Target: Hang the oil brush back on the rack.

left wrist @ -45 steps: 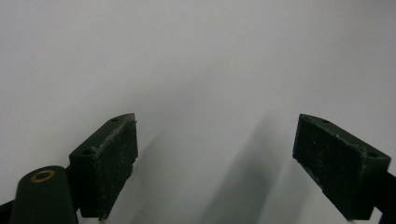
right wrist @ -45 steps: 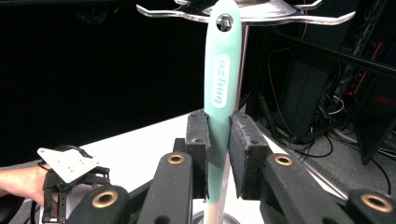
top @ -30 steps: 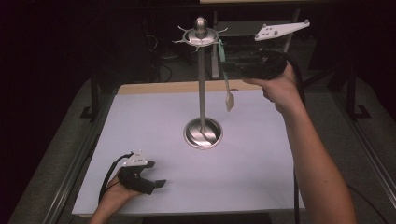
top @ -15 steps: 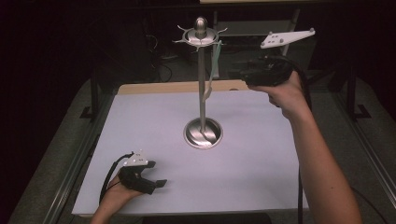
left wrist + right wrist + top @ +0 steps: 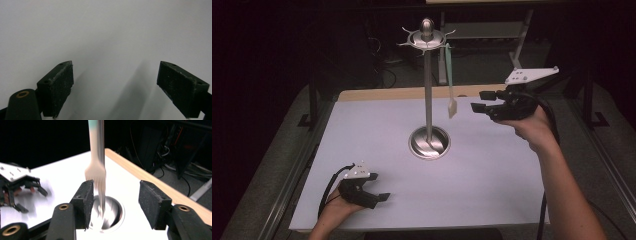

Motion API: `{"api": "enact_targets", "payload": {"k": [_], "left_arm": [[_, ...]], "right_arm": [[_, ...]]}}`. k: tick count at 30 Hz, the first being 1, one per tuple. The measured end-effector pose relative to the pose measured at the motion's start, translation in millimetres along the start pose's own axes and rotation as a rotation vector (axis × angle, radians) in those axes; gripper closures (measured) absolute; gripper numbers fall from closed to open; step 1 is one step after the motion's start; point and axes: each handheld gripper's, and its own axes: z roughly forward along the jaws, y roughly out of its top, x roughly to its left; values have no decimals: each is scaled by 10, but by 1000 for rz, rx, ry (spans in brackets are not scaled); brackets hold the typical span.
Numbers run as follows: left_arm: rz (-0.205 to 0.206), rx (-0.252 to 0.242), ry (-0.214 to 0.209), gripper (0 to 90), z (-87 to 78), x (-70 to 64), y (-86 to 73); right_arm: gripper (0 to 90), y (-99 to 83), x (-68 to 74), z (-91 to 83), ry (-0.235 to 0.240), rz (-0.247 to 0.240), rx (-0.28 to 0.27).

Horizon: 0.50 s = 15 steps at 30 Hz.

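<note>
A tall metal stand (image 5: pixel 428 90) with a round base (image 5: pixel 429 143) rises from the middle of the white table (image 5: pixel 362 130). A fork with a pale green handle (image 5: pixel 449 80) hangs from a hook of the stand's crown (image 5: pixel 427 36), tines down. My right gripper (image 5: pixel 480 101) is in the air just right of the tines, open and empty. In the right gripper view the fork (image 5: pixel 96 173) dangles beyond the gap of that gripper (image 5: pixel 115 195), untouched. My left gripper (image 5: pixel 379 187) rests open near the table's front left; in its own view this gripper (image 5: pixel 115 82) is spread over bare white surface.
A wooden strip (image 5: pixel 382 93) borders the table's far edge, with dark cables and frames behind. Metal rails (image 5: pixel 297 170) run along both sides. The left gripper (image 5: pixel 15 187) is in the right gripper view, far across the table.
My right gripper has dropped from beside the stand's top and drawn back to the right. The fork now hangs free from its hook. The left gripper has stayed put.
</note>
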Motion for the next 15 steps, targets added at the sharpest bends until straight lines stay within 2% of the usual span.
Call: {"api": "enact_targets", "payload": {"k": [10,15], "left_arm": [[6,6,2,135,1,-1,1],[-2,0,3,134,-2,-4,-3]], "right_arm": [[419,-441,-84,39,-5,52,26],[401,-619,-98,48,-23,64,31]]}}
